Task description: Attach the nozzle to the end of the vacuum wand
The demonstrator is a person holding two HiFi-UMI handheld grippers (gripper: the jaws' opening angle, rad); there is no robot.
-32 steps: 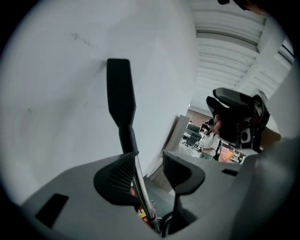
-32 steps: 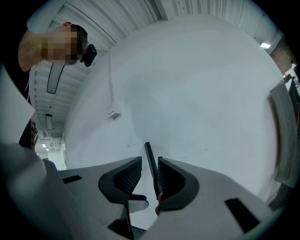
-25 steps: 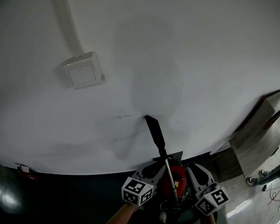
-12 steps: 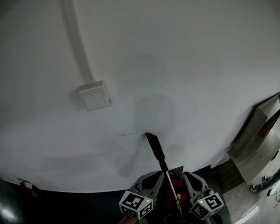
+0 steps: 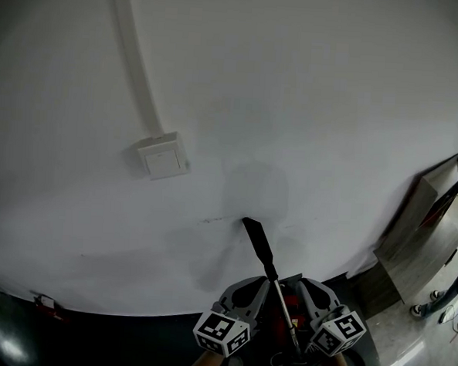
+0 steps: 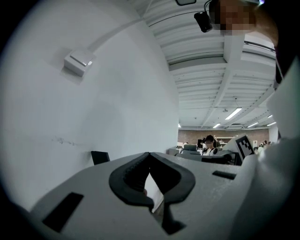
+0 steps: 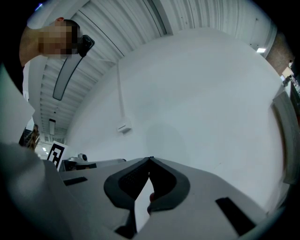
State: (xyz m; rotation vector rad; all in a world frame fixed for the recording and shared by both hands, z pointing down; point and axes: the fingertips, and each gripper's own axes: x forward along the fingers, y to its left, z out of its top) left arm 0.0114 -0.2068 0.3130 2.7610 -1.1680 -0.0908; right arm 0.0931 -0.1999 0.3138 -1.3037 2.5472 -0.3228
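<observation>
both shut and empty: left gripper (image 5: 260,285), right gripper (image 5: 306,287), flanking slim silver vacuum wand (image 5: 282,305). flat black plastic nozzle (image 5: 257,236) just ahead of fingertips, seemingly seated on wand end, long axis toward white wall (image 5: 311,106); left nearer.

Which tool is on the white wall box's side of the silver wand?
The left tool, left of the silver wand like the white wall box; the right tool sits across it.

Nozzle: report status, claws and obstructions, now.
Left claw shut, empty. Right claw shut, empty. Nozzle sits in line on wand end, tip near wall. Nothing else in the way.
</observation>
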